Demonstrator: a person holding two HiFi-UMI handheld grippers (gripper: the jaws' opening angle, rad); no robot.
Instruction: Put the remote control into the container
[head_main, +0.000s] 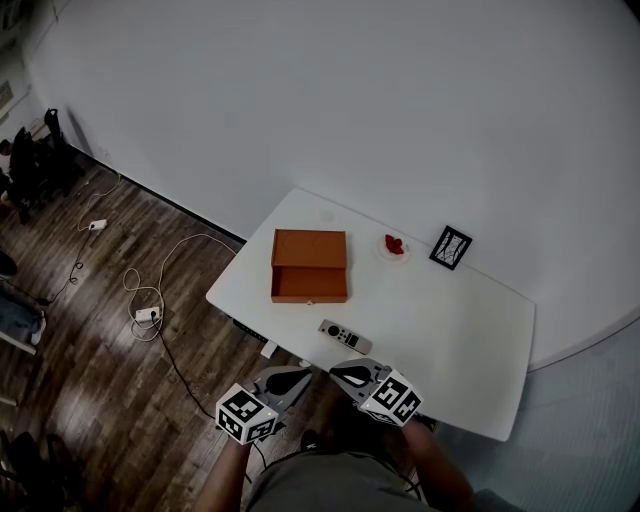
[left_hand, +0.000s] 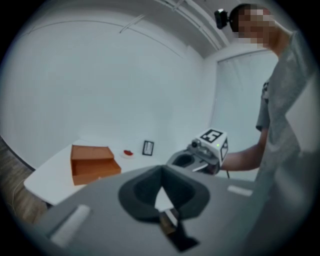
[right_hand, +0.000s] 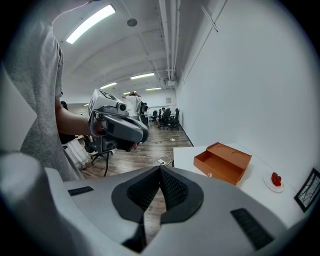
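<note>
The grey remote control (head_main: 345, 337) lies on the white table (head_main: 450, 330) near its front edge. Behind it stands the container, an open orange box (head_main: 310, 265) (left_hand: 92, 164) (right_hand: 223, 162), with nothing in it. Both grippers hang just off the table's near edge, in front of the remote and apart from it. My left gripper (head_main: 296, 378) (left_hand: 161, 172) has its jaw tips together and holds nothing. My right gripper (head_main: 345, 372) (right_hand: 160, 170) is likewise shut and holds nothing. Each gripper view shows the other gripper beside it. The remote does not show in either gripper view.
A small white dish with a red thing (head_main: 395, 246) (right_hand: 276, 179) and a black picture frame (head_main: 450, 247) (left_hand: 148, 148) stand at the table's back. Cables and power strips (head_main: 147, 314) lie on the wooden floor at the left. A white wall runs behind the table.
</note>
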